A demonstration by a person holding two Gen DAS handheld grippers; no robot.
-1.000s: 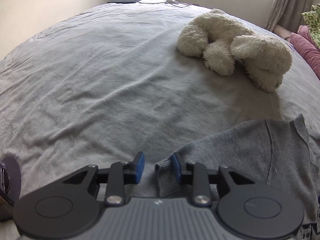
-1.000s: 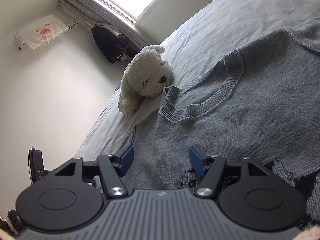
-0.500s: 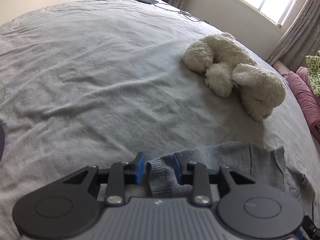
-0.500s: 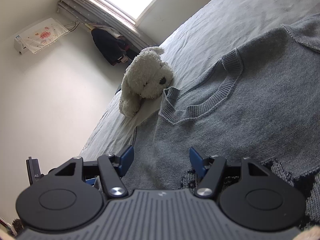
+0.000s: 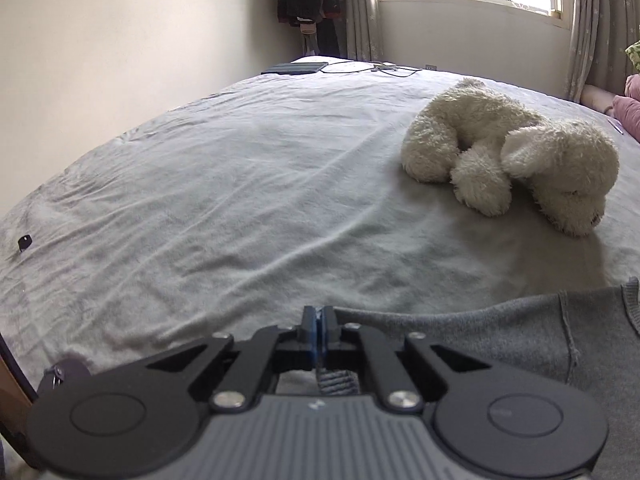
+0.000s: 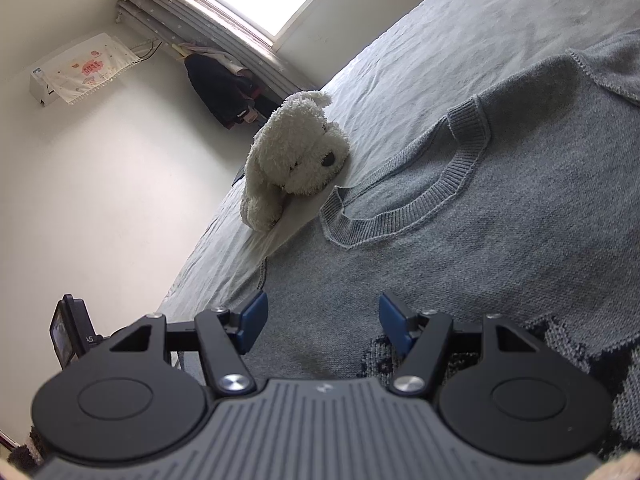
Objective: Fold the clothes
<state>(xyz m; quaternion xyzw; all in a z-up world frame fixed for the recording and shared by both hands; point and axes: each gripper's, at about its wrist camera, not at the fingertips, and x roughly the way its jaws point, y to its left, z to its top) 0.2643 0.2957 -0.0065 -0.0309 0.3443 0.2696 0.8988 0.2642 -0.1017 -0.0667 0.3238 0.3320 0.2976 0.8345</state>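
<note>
Grey sheeting covers the bed (image 5: 224, 200), which fills most of both views and runs back to a wall under a bright window. A grey knit sweater (image 6: 500, 216) lies spread flat on the bed near its front edge, its ribbed neckline facing the far side and a dark pattern across the lower part. A white plush dog (image 5: 508, 160) rests on the sheet beyond the sweater, close to the neckline but not on the knit. The right gripper (image 6: 320, 320) hangs just above the sweater's body with its jaws released and wide apart, nothing between the blue pads. The left gripper (image 5: 319, 326) is at the sweater's edge with its jaws clenched on a ribbed cuff (image 5: 334, 380) of the sweater, which shows just behind the closed pads.
</note>
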